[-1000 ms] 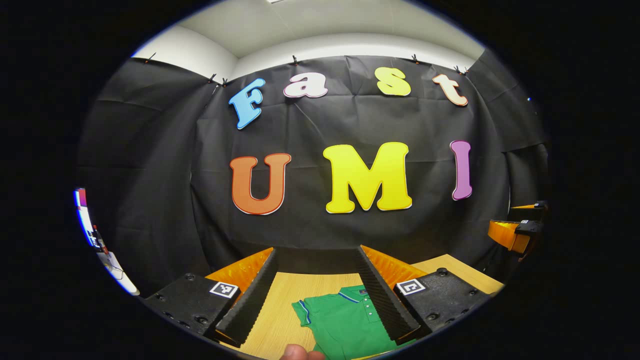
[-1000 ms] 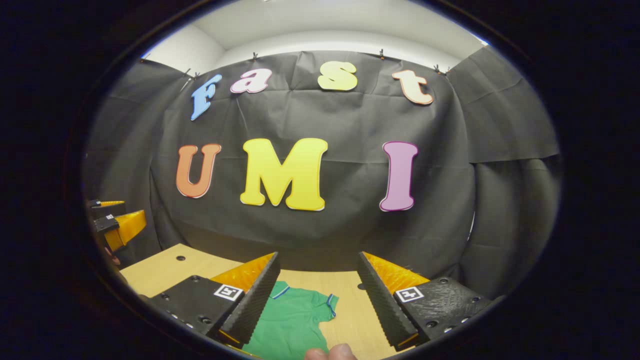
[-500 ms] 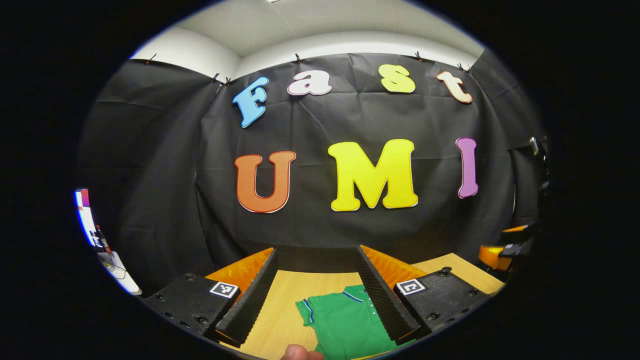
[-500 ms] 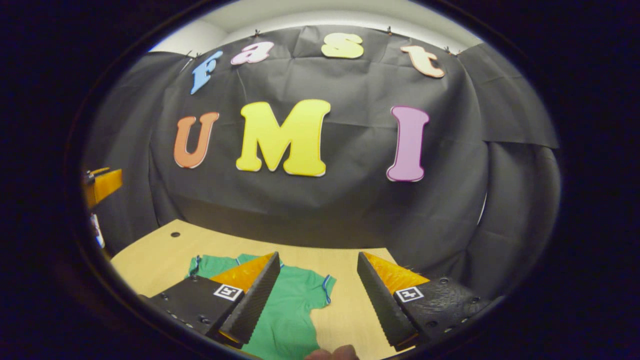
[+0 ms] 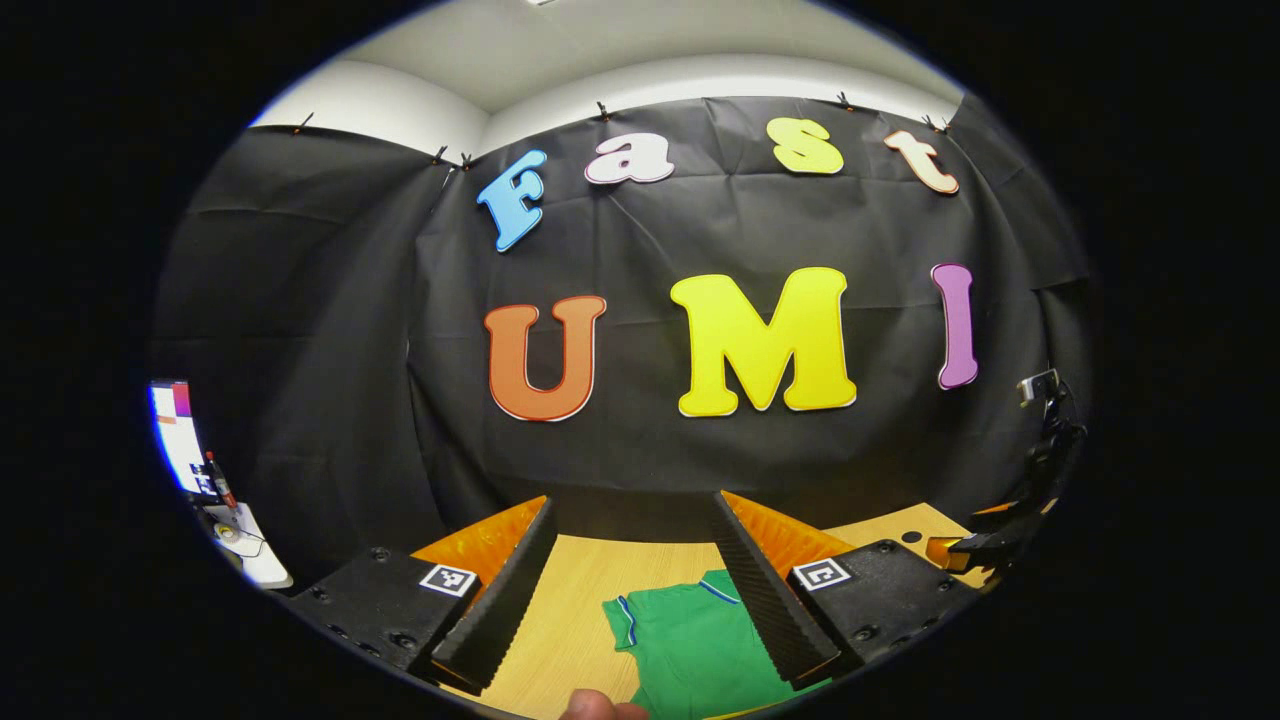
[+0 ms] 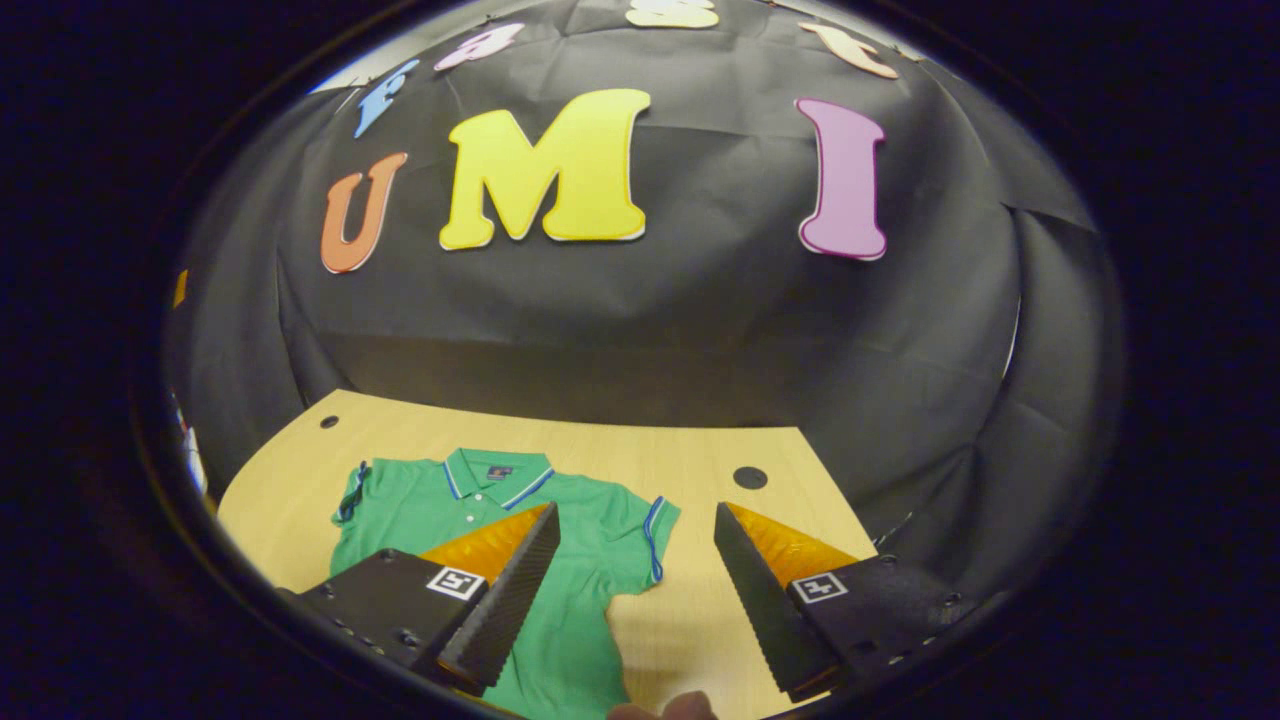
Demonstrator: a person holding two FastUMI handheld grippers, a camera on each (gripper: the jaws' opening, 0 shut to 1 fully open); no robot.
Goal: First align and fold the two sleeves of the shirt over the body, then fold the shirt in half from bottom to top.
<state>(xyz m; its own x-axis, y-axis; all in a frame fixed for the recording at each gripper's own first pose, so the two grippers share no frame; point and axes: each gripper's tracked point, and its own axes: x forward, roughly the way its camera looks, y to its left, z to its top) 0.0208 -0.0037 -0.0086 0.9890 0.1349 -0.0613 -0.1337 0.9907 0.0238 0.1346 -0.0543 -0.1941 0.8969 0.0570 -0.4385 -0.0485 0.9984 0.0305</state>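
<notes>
Shirt (image 6: pixel 590 540) flat on table (image 6: pixel 690 450), collar toward the wall, both sleeves spread out, unfolded. Right gripper (image 6: pixel 635 590) above the shirt's sleeve edge, jaws wide, holding nothing. Left gripper (image 5: pixel 630 585) above the table over the other sleeve (image 5: pixel 625 625), jaws wide, holding nothing.

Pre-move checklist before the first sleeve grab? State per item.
1. Shirt lying flat on table, collar away from the grippers: ok.
2. Sleeves still spread, none folded: ok; right-side sleeve.
3. Right gripper open, holding nothing: ok.
4. Left gripper open, holding nothing: ok.
5. Right gripper lined up with the sleeve cuff: not ok, cuff sits by one finger.
6. Hem flat: cannot tell.
</notes>
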